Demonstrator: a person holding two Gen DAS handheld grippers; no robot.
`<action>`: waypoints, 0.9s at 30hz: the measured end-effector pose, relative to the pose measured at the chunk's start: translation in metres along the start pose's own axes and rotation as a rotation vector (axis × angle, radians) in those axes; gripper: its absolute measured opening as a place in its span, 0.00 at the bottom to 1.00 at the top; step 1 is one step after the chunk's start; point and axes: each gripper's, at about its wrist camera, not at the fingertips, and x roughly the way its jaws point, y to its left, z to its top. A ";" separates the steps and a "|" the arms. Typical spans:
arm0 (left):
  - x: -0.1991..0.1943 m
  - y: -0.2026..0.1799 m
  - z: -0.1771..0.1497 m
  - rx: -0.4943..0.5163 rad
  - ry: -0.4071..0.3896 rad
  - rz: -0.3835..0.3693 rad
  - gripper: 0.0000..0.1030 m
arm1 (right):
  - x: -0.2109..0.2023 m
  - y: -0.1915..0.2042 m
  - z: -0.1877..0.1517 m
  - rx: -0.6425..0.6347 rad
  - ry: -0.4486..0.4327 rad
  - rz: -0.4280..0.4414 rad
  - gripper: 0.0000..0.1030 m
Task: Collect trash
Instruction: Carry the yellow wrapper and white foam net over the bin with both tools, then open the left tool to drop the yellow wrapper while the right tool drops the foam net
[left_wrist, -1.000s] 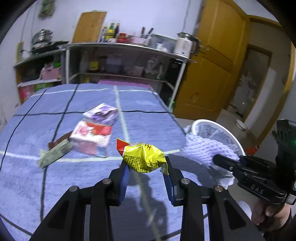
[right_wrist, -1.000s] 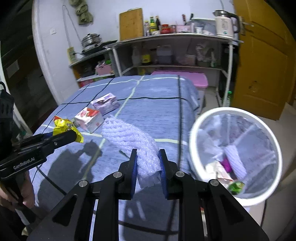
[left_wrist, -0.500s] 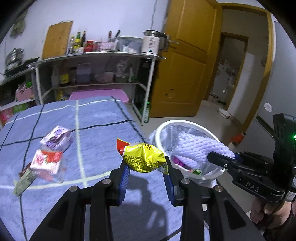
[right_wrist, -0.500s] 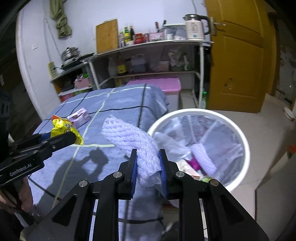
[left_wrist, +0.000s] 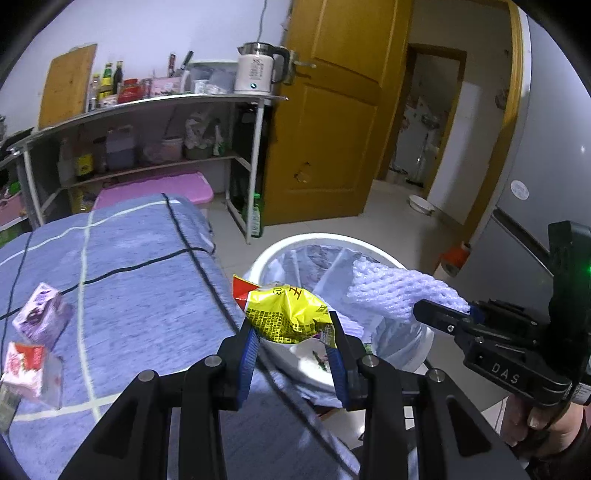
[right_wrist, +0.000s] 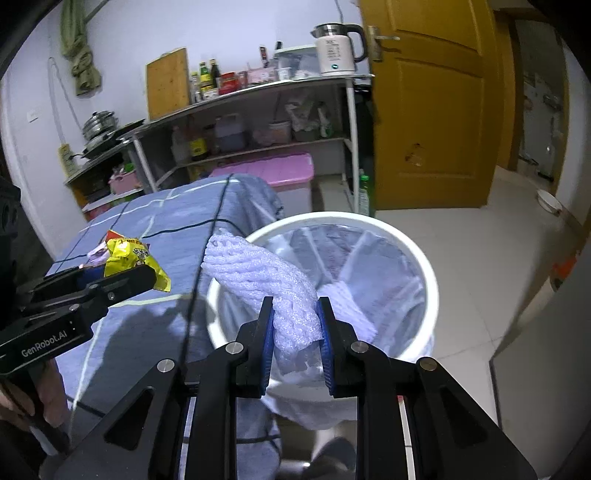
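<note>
While over the white bin (right_wrist: 424, 266), right gripper (right_wrist: 295, 325) clamped on purple foam net (right_wrist: 258, 273); left gripper (left_wrist: 291, 343) clamped on yellow snack wrapper (left_wrist: 288, 310) at bin rim beside blue-covered surface (left_wrist: 140, 295). Two small cartons (left_wrist: 37, 339) left on surface.
</note>
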 end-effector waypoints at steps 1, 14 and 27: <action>0.007 -0.001 0.002 0.003 0.010 -0.007 0.34 | 0.001 -0.003 0.000 0.006 0.002 -0.007 0.22; 0.067 -0.011 0.002 0.034 0.110 -0.038 0.36 | 0.024 -0.038 -0.007 0.066 0.058 -0.055 0.24; 0.071 -0.013 0.002 0.034 0.097 -0.048 0.55 | 0.033 -0.044 -0.012 0.076 0.071 -0.052 0.33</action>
